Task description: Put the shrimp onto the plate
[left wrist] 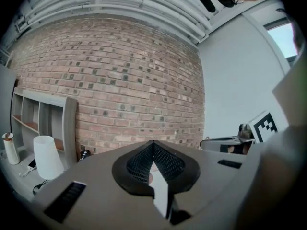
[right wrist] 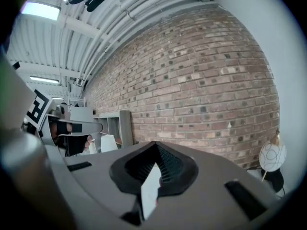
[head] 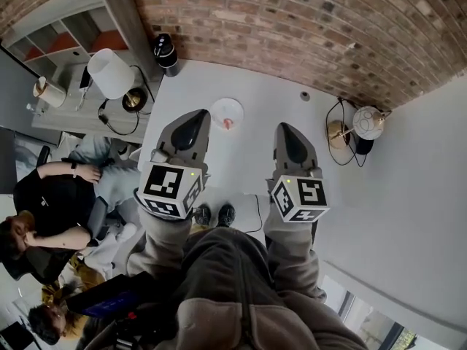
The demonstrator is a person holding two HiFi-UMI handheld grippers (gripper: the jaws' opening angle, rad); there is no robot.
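Grippers, two: left gripper [head: 195, 119], right gripper [head: 286, 131]; jaws closed to a sliver, empty; both hang over white table [head: 255, 93]; plate [head: 227, 108] ahead between them, nearer my left; shrimp [head: 228, 123], I judge, already on its near rim.

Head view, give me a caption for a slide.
Over a white table, the left gripper and right gripper hover shut near a small plate by a brick wall.

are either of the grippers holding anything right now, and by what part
Nothing is held. The left gripper and right gripper both have jaws together and empty; the small pink shrimp lies on the round white plate.
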